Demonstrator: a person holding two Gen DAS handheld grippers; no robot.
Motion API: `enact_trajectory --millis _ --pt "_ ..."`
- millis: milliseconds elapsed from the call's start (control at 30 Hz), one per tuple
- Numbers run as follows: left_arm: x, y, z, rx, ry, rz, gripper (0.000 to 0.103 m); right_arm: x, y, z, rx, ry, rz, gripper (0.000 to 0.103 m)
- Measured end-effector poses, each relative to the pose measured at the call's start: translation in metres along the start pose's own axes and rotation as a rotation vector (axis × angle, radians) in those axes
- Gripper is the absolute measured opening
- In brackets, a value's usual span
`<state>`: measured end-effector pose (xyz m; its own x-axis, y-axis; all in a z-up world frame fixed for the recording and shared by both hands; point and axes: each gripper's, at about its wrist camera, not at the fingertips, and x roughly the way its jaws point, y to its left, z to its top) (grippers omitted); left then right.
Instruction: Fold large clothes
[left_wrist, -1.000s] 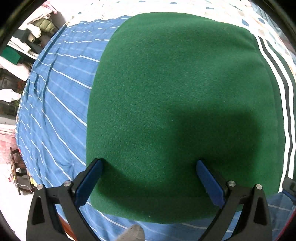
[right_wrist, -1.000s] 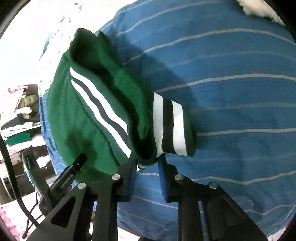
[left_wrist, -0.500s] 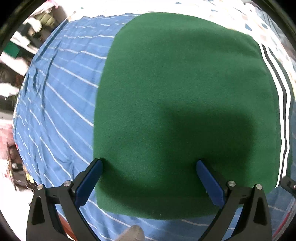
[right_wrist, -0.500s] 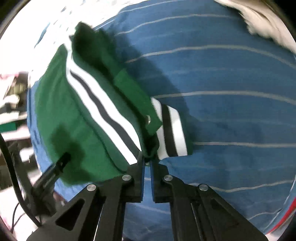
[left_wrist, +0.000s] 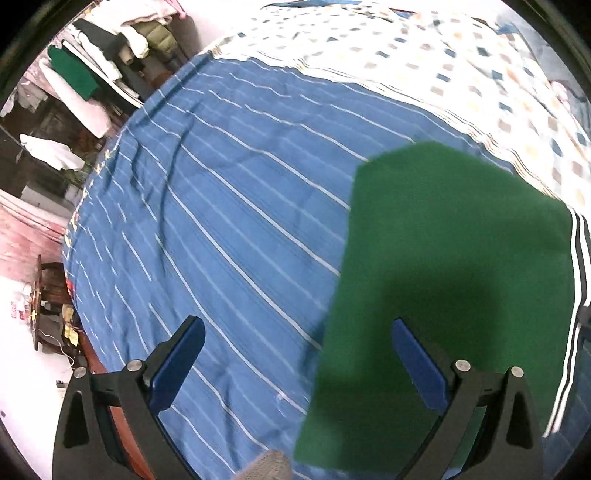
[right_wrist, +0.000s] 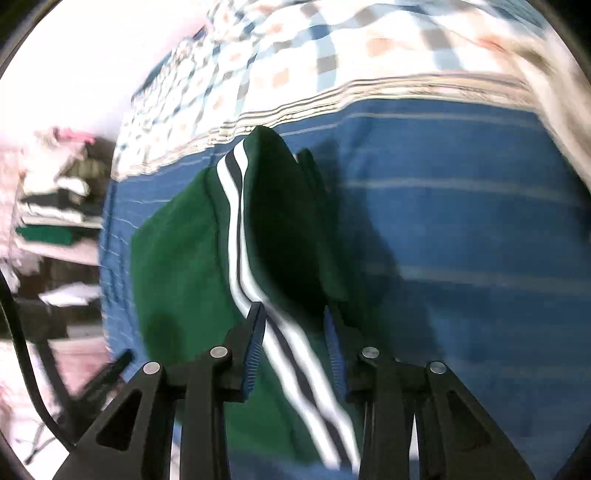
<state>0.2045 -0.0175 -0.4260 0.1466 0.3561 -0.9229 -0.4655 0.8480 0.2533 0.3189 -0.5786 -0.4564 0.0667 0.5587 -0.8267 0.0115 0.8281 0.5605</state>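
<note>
A folded green garment (left_wrist: 454, 258) with white and black side stripes lies on a blue striped bed sheet (left_wrist: 229, 206). My left gripper (left_wrist: 295, 354) is open and empty, above the garment's left edge, its right finger over the green cloth. In the right wrist view the garment (right_wrist: 184, 266) is bunched, its striped edge (right_wrist: 236, 236) running down between my fingers. My right gripper (right_wrist: 293, 332) is open, its jaws apart on either side of the striped fold.
A white quilt with coloured squares (left_wrist: 461, 66) lies at the far end of the bed. Shelves with piled clothes (left_wrist: 85, 74) stand to the left. The bed's wooden edge (left_wrist: 110, 413) is near my left gripper.
My left gripper has swung left, so the garment now sits at the right of its view. My right gripper, shut on the striped fold half a second ago, has opened and pulled back.
</note>
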Motion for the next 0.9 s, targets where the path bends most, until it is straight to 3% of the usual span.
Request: enact_trajectory --millis 33,100,167,267,367,400,433,500,633,733,833,867,900 --pt "0.001 0.002 0.004 -0.003 -0.005 0.007 0.103 0.009 0.003 0.006 -0.017 0.020 0.000 0.034" --pt "0.002 0.009 0.012 -0.008 -0.023 0.016 0.103 0.016 0.008 0.009 -0.037 0.016 -0.031 0.002" --pt "0.001 0.009 0.016 -0.013 -0.030 0.016 0.103 0.001 0.017 0.008 -0.073 -0.035 -0.104 0.002" --pt "0.004 0.004 0.027 -0.022 -0.033 0.001 0.103 -0.022 0.011 0.006 -0.036 -0.095 -0.140 0.002" --pt "0.018 -0.008 0.050 -0.015 -0.049 0.004 0.103 0.002 -0.010 0.006 0.023 0.008 -0.192 0.002" --pt "0.025 -0.012 0.057 -0.010 -0.053 0.010 0.103 0.015 -0.013 0.007 0.031 0.075 -0.182 0.003" --pt "0.036 -0.016 0.068 -0.001 -0.050 0.012 0.103 0.016 -0.013 0.011 0.036 0.087 -0.173 0.003" --pt "0.057 -0.023 0.083 0.012 -0.034 0.015 0.103 0.008 -0.010 0.023 0.052 0.086 -0.145 0.008" --pt "0.086 -0.027 0.101 0.021 0.000 0.007 0.103 -0.025 -0.002 0.053 0.050 -0.033 -0.054 0.051" --pt "0.086 -0.025 0.101 0.019 0.004 -0.009 0.103 -0.018 0.003 0.080 0.024 -0.034 0.007 0.052" --pt "0.083 -0.027 0.098 0.034 -0.012 -0.004 0.103 0.014 -0.001 0.102 0.051 0.053 0.091 0.052" --pt "0.081 -0.027 0.098 0.043 -0.017 -0.001 0.103 0.025 -0.001 0.105 0.056 0.087 0.105 0.035" --pt "0.078 -0.027 0.098 0.054 -0.023 0.000 0.103 0.037 0.005 0.107 0.044 0.115 0.110 0.007"
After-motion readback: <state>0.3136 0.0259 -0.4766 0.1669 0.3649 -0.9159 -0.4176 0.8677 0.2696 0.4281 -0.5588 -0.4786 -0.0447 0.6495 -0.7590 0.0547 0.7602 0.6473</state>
